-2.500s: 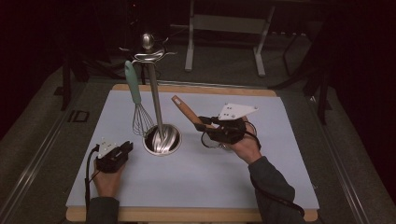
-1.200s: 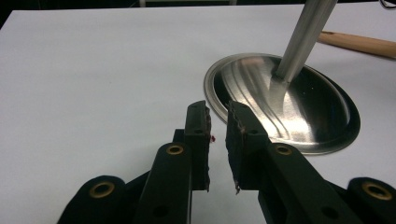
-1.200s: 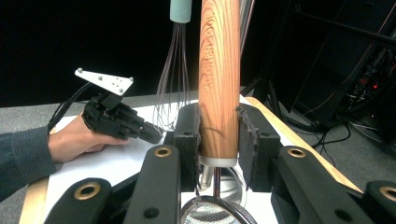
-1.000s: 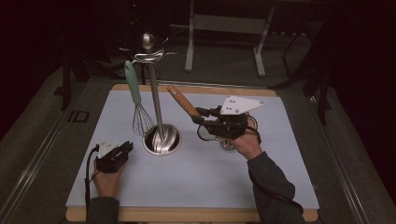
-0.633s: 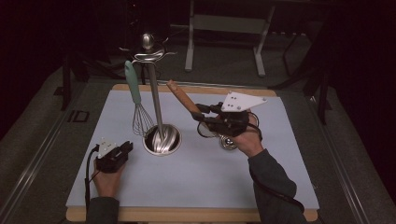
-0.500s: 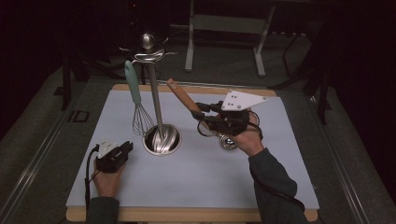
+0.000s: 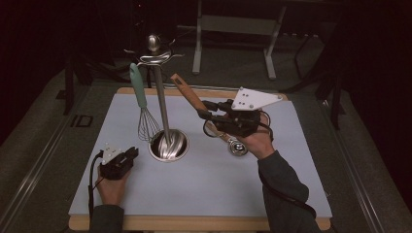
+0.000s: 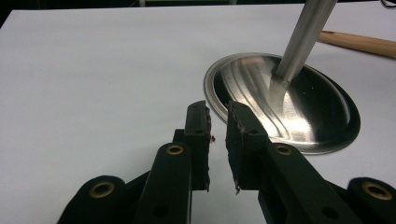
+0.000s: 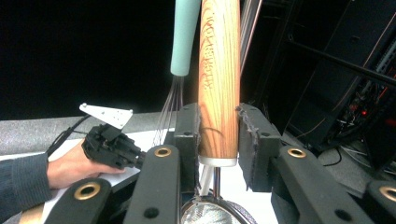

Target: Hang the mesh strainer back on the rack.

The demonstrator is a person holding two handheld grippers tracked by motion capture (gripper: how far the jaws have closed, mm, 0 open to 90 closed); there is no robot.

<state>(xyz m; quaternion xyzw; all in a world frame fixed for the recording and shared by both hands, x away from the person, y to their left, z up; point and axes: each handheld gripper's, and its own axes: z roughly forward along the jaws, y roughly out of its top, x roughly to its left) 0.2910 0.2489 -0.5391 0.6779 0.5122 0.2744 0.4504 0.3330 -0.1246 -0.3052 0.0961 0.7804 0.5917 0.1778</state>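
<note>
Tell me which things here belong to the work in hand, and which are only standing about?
In the work:
- wooden-handled utensil, gripped by the right claw and lifted at a tilt
- utensil stand, with hooks on top

Standing about:
- whisk, hanging from the stand
- left claw, holding nothing, resting by the stand's base
- table frame behind

The high view looks down on the pale blue table (image 7: pixel 204 194); both gripper views sit close behind black fingers (image 8: pixel 198 135), sharing the steel utensil stand (image 7: pixel 167 145).
</note>
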